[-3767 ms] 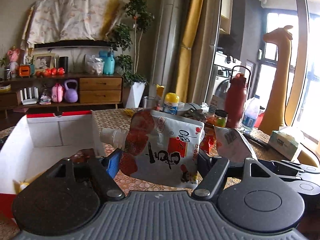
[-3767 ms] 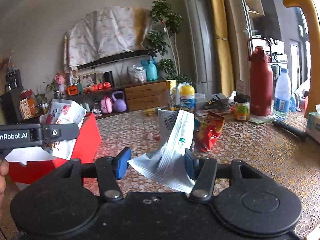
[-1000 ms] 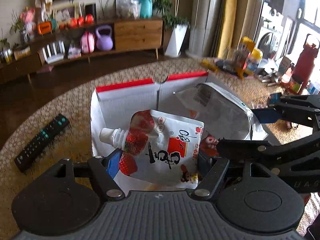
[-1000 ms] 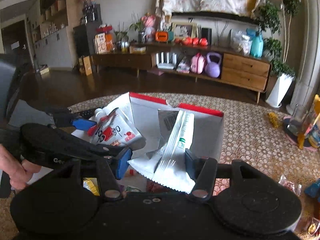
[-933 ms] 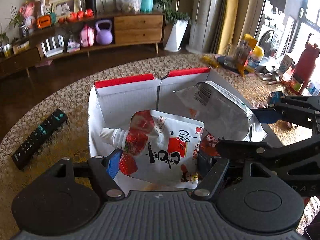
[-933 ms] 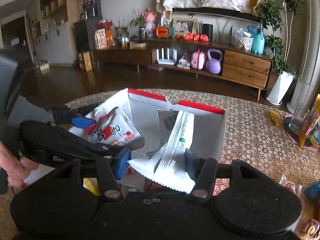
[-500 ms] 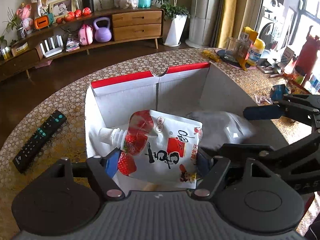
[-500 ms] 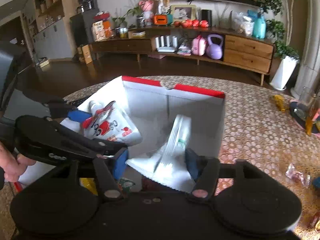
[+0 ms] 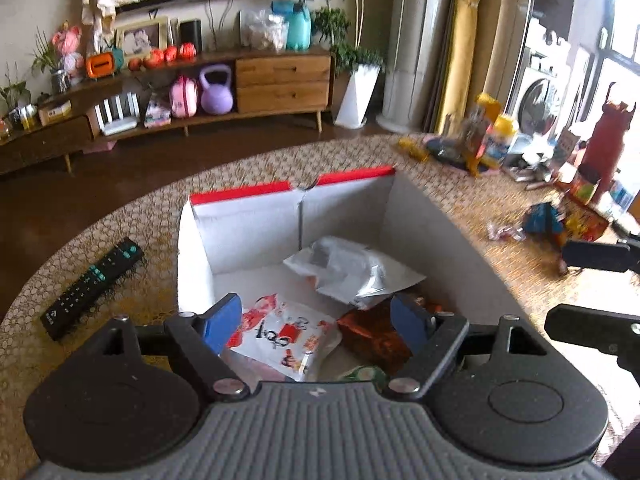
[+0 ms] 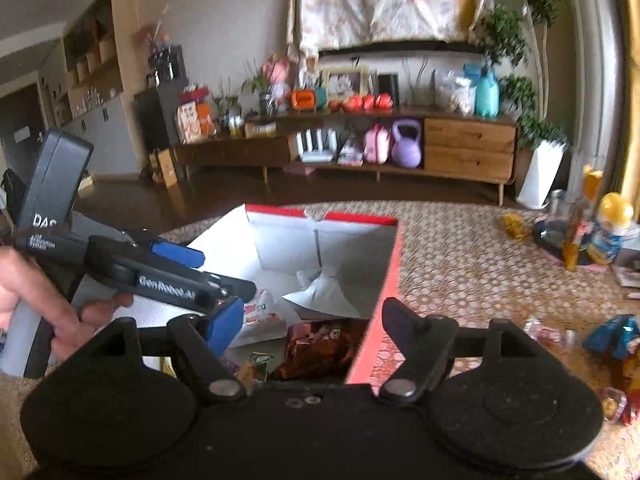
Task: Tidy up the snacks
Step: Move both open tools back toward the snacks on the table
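Jaws of both grippers have just been opening and now stand wide with nothing between them; the left gripper (image 9: 316, 322) has dropped its strawberry pouch (image 9: 280, 336) and the right gripper (image 10: 310, 326) its silver packet (image 9: 352, 272) into the red-rimmed box (image 9: 248, 220); both snacks are stowed, while more wrappers (image 10: 612, 340) wait on the table (image 10: 480, 248).

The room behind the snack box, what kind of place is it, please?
Most likely a home living room: a long wooden sideboard holds a framed photo and a purple kettlebell, with a potted plant and curtains nearby.
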A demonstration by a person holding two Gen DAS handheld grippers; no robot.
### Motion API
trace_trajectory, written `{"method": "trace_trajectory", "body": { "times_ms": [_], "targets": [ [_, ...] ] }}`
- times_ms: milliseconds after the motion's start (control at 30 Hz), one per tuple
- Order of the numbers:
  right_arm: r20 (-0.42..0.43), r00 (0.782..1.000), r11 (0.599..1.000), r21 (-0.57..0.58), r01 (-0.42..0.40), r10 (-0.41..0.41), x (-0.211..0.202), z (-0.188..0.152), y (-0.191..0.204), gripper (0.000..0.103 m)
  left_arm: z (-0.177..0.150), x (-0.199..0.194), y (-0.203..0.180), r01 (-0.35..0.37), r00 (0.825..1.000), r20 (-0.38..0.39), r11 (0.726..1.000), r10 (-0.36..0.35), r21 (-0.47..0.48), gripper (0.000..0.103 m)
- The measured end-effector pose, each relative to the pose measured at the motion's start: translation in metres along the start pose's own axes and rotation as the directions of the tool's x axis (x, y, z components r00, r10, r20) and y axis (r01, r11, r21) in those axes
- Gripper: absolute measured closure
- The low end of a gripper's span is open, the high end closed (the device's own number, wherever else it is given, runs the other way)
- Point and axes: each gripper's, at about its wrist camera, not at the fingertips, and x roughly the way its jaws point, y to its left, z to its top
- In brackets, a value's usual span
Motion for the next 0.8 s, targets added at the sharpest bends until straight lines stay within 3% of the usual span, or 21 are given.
{"method": "trace_trajectory", "body": {
  "times_ms": [200, 533, 800],
  "targets": [
    [0.06, 0.997, 0.998, 0.052, 0.036, -0.039, -0.034, -0.017, -0.013, 0.027, -0.016, -0.032, -0.027, 0.008, 0.998, 0.063, 1.0, -0.009, 0.015, 0.021],
    [0.083, 0.989, 0.984, 0.142, 0.111, -0.124, -0.067, -0.05, -0.042, 0.027, -0.036, -0.058, -0.072, 0.061, 0.988, 0.141, 0.998, -0.063, 0.02, 0.021],
    [0.087, 0.974, 0.965, 0.179, 0.189, -0.207, -0.092, -0.078, -0.066, 0.027, -0.038, -0.054, -0.111, 0.119, 0.982, 0.138, 0.989, -0.129, 0.083, 0.021]
  ]
}}
